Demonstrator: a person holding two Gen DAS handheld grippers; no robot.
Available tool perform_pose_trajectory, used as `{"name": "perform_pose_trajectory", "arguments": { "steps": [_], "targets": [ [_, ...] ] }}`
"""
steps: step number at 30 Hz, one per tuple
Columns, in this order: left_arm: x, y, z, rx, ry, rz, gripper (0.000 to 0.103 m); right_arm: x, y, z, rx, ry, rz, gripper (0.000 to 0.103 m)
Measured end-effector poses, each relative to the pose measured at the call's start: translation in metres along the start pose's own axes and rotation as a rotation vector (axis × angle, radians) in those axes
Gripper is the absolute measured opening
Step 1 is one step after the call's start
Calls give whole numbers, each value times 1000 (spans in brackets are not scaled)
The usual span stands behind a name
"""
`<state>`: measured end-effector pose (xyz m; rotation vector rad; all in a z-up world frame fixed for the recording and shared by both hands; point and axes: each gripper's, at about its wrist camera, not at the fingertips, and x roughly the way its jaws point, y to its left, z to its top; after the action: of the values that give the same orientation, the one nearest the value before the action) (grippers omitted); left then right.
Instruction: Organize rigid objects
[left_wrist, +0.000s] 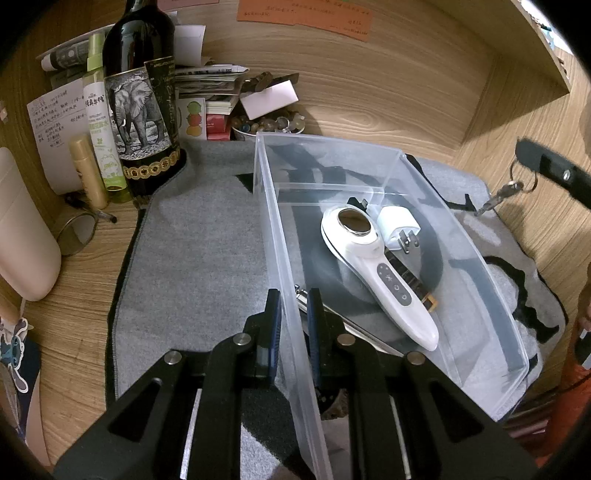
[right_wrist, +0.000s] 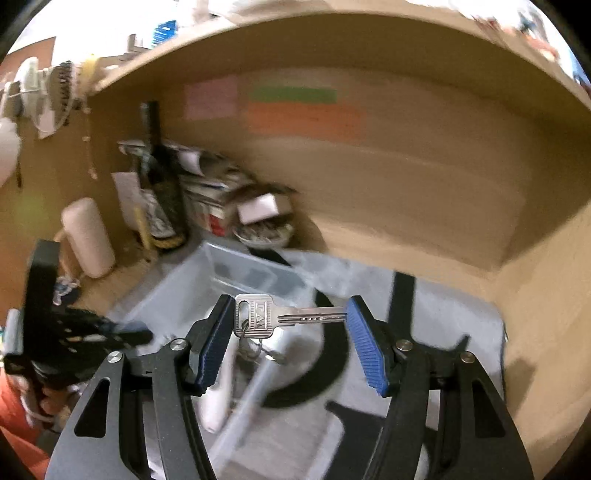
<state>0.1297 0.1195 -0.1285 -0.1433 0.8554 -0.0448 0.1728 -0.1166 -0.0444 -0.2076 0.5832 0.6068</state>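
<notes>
At the far left of the surface (left_wrist: 92, 280) stands clutter that plays no part yet: a cream container (left_wrist: 22, 229), small bottles, and a dark wine bottle (left_wrist: 138, 92) with an elephant label, backed by a heap of papers.

Next comes the grey mat (left_wrist: 192, 251), and on it the clear plastic bin (left_wrist: 461, 236). The left tongs (left_wrist: 293, 325) are pinched narrow on the bin's near wall, one pad outside and one inside, seemingly to steady it. Inside the bin lie a white handheld device (left_wrist: 373, 254), a white plug adapter (left_wrist: 399, 223), and a dark strap tucked partly beneath the device.

Further right, the right tongs (right_wrist: 291, 332) hold a silver key (right_wrist: 284, 315) crosswise, its head against one pad and its tip against the other, with a key ring and a second key dangling below. In the left wrist view the bunch hangs in the air just beyond the bin's right wall.

The step in hand looks like carrying the keys to the bin. The next move calls for bringing them over the open top and spreading the tongs without snagging the ring.

The right wrist view is badly blurred, so the bin's contents there are hard to read. The metal thing by the left tongs' inner pad cannot be identified, and the person appears only as an orange sleeve (left_wrist: 569, 406) at the edge.
</notes>
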Motion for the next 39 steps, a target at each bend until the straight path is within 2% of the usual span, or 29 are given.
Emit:
{"name": "perform_pose_trajectory", "arguments": {
  "steps": [6,10,17,27,31,39],
  "targets": [
    [0,0,1,-1,-1,-3,13,8,26,8,-33,-9,78,59],
    [0,0,1,-3,-2,-8,13,27,42,2,-71,46,107,59],
    [0,1,0,-4,-5,-17,13,70,58,-17,-112,191,149,59],
    [0,2,0,-6,-6,-21,13,88,60,-26,-115,294,152,59],
    [0,2,0,-4,-3,-19,13,88,56,-27,-87,300,165,59],
    [-6,-4,4,12,-13,11,13,55,41,-24,-37,203,147,67]
  ]
}}
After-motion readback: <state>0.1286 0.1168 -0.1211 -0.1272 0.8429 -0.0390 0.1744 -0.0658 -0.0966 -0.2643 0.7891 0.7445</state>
